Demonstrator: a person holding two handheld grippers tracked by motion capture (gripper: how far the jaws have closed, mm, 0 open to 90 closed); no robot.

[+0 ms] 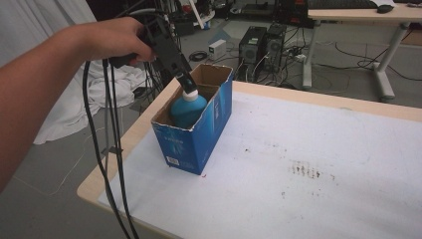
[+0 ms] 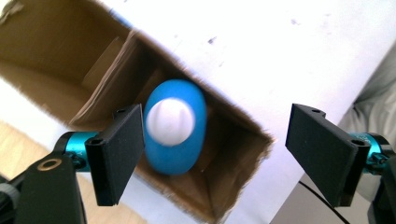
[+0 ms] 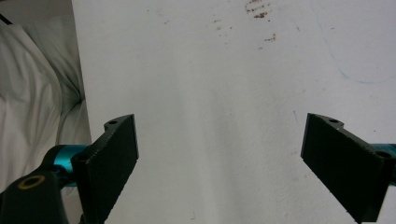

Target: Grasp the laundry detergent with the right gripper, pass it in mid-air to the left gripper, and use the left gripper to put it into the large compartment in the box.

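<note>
My left gripper (image 2: 212,154) hangs w/ jaws apart above the bottle (image 2: 175,126) standing in the box (image 1: 196,137); right gripper (image 3: 224,163) gapes, idle.

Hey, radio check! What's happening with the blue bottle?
Left hand-held gripper open above blue bottle. Bottle upright inside cardboard box. Right hand-held gripper open, empty. Nothing blocking.

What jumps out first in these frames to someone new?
The blue cardboard box near the table's left edge, top torn open, with a blue bottle with a white cap standing inside. The left gripper hangs just above that cap; in the left gripper view its jaws stand apart, gripping nothing. After that, the brown specks on the white table cover.
</note>
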